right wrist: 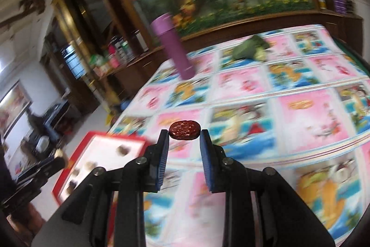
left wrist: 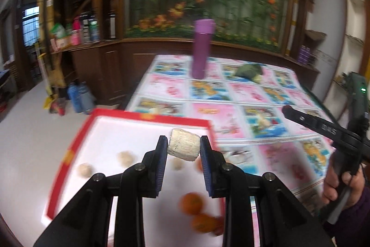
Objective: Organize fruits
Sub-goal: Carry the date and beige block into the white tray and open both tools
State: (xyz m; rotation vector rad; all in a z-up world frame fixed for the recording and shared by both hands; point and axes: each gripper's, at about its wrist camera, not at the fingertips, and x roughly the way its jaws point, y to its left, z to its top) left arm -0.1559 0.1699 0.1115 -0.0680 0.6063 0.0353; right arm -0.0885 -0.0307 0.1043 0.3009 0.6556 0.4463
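My left gripper (left wrist: 184, 148) is shut on a pale beige cylindrical piece (left wrist: 183, 144) and holds it above a red-rimmed white tray (left wrist: 111, 129). In the tray lie round beige fruits (left wrist: 126, 158) and orange tangerines (left wrist: 191, 203). My right gripper (right wrist: 184, 134) is shut on a dark red wrinkled date (right wrist: 184, 130), held above the patterned tablecloth (right wrist: 289, 112), right of the tray (right wrist: 92, 145). The right gripper also shows in the left wrist view (left wrist: 286, 110) at the right, held by a hand.
A tall purple bottle (left wrist: 201, 48) stands at the table's far side, and also shows in the right wrist view (right wrist: 172, 45). A green broccoli piece (left wrist: 251, 72) lies to its right. The table's left edge drops to the floor, where blue bottles (left wrist: 79, 97) stand.
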